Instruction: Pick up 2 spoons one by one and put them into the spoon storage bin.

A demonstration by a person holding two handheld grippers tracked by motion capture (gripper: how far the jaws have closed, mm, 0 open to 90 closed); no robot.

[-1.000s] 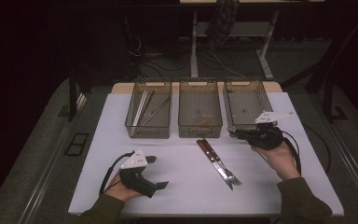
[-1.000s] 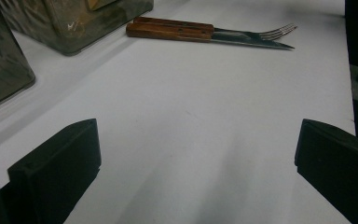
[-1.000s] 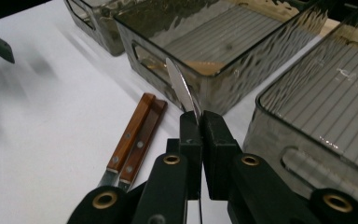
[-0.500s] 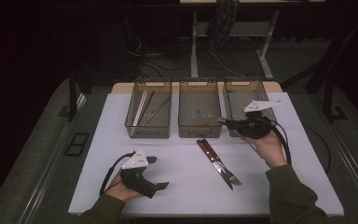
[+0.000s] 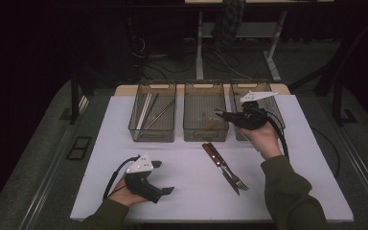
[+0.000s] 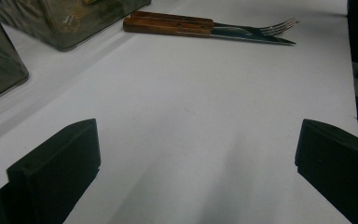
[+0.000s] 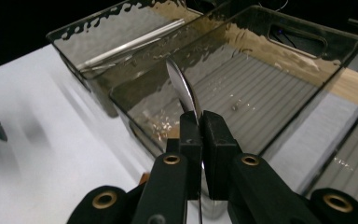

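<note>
Right gripper (image 5: pixel 223 115): jaws pressed together on a thin, shiny piece of cutlery, a spoon (image 7: pixel 182 91) by its rounded bowl. In the right gripper view the bowl rises edge-on above the pads and the thin shank runs down between them. The gripper is held above the near right corner of the middle tray (image 5: pixel 189 136), pointing toward the left tray (image 5: pixel 133 130), with the person's right hand (image 5: pixel 263 138) beneath it and the cable looping down past the wrist.

Left gripper (image 5: pixel 165 177): jaws spread wide, nothing between them. In the left gripper view the two black pads stand well apart over bare white table (image 5: pixel 182 165). The gripper rests low near the table's front edge, left of centre, in the left hand (image 5: pixel 124 194).

Trays: three smoked clear trays stand side by side along the far side of the white surface. The left tray holds long metal pieces laid lengthwise; their type cannot be told. The middle tray's ribbed floor carries only small glinting specks. The right tray (image 5: pixel 280 112) is partly covered by the right gripper and its grey plate.

Loose items: a wood-handled knife (image 5: pixel 219 166) and a wood-handled fork (image 5: pixel 230 168) lie touching, side by side, on the table just in front of the middle tray, tips toward the person
</note>
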